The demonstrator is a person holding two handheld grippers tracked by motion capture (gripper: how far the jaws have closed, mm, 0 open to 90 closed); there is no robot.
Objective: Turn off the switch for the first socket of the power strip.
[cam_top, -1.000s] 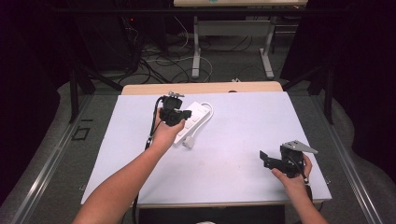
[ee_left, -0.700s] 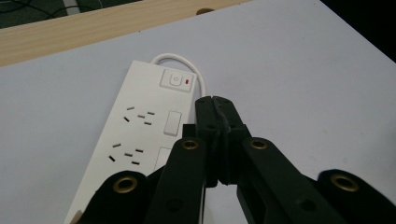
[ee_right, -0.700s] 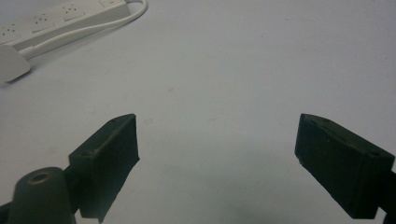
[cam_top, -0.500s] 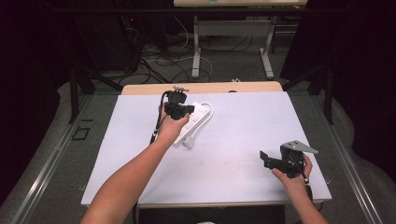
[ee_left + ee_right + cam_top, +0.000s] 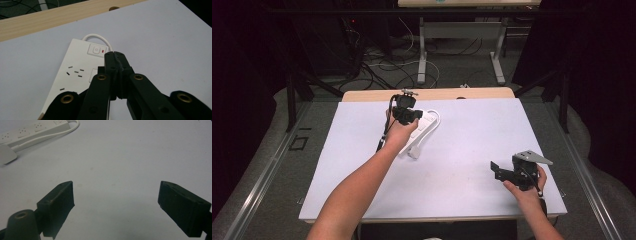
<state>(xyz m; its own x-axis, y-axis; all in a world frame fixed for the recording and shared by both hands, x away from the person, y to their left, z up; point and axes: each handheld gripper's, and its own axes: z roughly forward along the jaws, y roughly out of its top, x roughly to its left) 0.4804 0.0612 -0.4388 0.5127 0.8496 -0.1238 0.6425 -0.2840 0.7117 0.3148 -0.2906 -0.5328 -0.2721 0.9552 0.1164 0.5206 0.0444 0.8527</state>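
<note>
One white power strip [image 5: 421,131] lies on the far left-centre part of the table, its long body running diagonally and its white cord [image 5: 435,119] looping round the far end. In the left gripper view the strip [image 5: 75,72] shows a rocker switch [image 5: 96,50] with a small red mark near that end, then rows of socket slots. The left gripper [image 5: 406,114] hangs over the switch end, its jaws clenched together with nothing between them, the closed tips [image 5: 114,56] just beside the switch; whether they touch the strip cannot be told. The right gripper [image 5: 498,170] sits well apart, near the table's right front corner, its jaws released and spread wide over bare tabletop [image 5: 120,157], empty. The table [image 5: 472,150] has a pale, matte white top with a few faint marks, and a strip of light wood [image 5: 362,95] runs along its far edge. Beyond it the room is dim: grey floor, tangled cables [image 5: 377,65], the white legs of another table [image 5: 422,55] and dark curtains on both sides.
</note>
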